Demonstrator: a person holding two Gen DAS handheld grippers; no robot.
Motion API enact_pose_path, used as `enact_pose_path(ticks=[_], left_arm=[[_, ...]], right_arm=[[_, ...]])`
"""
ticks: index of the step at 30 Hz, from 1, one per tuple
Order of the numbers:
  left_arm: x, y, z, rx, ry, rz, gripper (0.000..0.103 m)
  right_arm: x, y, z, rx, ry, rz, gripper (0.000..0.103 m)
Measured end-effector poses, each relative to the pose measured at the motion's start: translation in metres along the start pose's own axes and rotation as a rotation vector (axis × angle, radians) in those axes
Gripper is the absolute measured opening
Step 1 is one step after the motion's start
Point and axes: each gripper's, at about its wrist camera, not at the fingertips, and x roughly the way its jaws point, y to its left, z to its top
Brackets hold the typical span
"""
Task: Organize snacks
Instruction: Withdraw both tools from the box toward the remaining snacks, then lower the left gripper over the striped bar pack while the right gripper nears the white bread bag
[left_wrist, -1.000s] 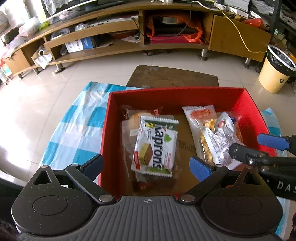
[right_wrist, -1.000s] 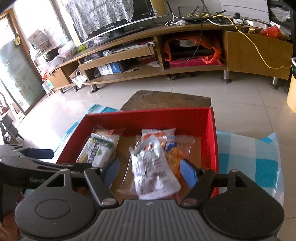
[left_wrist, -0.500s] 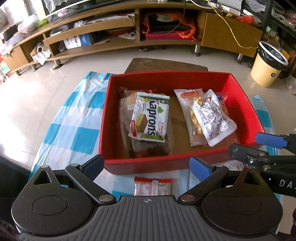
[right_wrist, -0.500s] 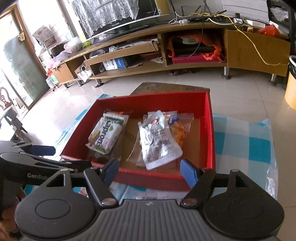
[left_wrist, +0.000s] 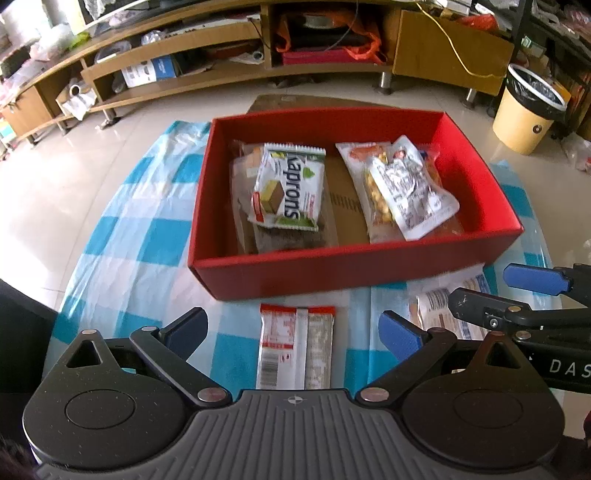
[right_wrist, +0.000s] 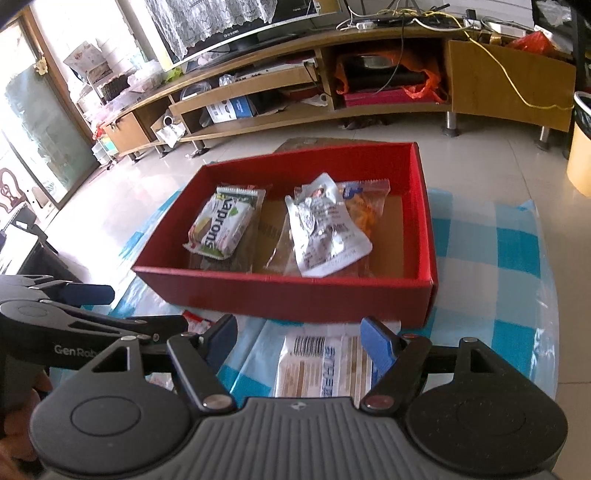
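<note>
Two snack packets lie on the checked cloth (left_wrist: 122, 236), outside the red box (left_wrist: 332, 273), each just ahead of one pair of jaws.

Left gripper (left_wrist: 291, 334): the jaws stand wide apart and hold nothing. A red-and-white bar (left_wrist: 295, 347) is seen directly between and just below the blue pads, its long axis running along the line the jaws point, its far end near the box's near wall. The pads therefore flank its two long edges, so a straight descent would appear to suffice.

Right gripper (right_wrist: 299, 338): the jaws are likewise open and empty. A pale packet (right_wrist: 325, 365) with a barcode lies between and beneath them, set slightly toward the right-hand pad, its long axis also pointing away from the jaws toward the box. Whether its width fits inside the gap cannot be told.

Each packet is nearer its own gripper; the bar belongs to the left, the pale packet to the right. The box lies straight ahead of both jaws and already holds a wafer pack (left_wrist: 288, 188) on its left side and a silver pouch (left_wrist: 410, 195) on its right, with bare floor between them.
</note>
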Motion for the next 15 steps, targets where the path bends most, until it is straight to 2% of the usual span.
enact_pose_path(ticks=[15], left_arm=[[0.012, -0.008, -0.031, 0.036, 0.076, 0.013, 0.100]], right_arm=[[0.003, 0.004, -0.029, 0.006, 0.089, -0.010, 0.072]])
